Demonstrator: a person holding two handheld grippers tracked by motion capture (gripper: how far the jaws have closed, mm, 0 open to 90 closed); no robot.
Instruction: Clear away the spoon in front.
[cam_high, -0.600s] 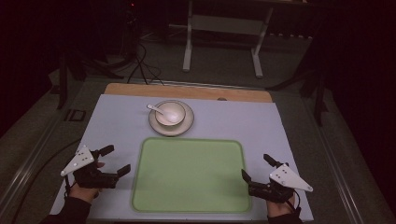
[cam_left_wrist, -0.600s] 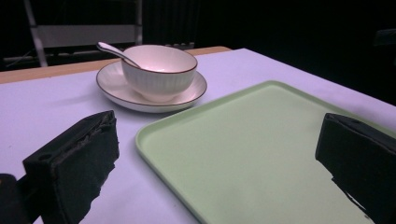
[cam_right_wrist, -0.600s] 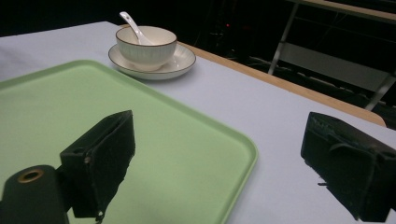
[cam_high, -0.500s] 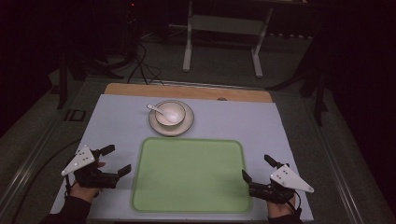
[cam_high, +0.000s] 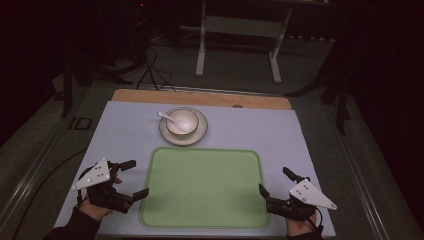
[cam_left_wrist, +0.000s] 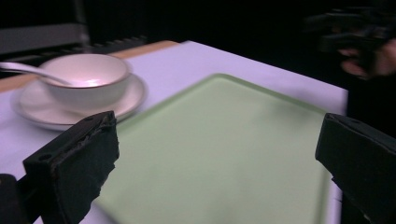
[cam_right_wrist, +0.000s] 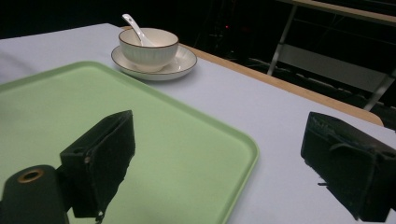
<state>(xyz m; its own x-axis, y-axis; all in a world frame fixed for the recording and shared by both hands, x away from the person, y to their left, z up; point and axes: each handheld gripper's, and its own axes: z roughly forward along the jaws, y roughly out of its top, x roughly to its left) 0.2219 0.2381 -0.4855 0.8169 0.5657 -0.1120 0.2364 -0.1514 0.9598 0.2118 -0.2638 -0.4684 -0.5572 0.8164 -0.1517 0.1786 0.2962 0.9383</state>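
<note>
My left gripper (cam_high: 134, 178) and right gripper (cam_high: 274, 181) both gape, holding nothing — the green tray (cam_high: 202, 185) lies between them, bowl (cam_high: 182, 121) on its saucer (cam_high: 198, 133) just beyond.

green tray (cam_high: 202, 187), white bowl (cam_high: 182, 121), lilac table (cam_high: 260, 127)

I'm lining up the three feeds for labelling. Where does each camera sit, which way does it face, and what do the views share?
High view: above the table's near side, facing forward and down; left tool, right tool, both hands.
Left gripper view: on the left tool, facing across the green tray toward the bowl; the other hand far off.
Right gripper view: on the right tool, facing the bowl.
Shared: tray, bowl, saucer, spoon.
</note>
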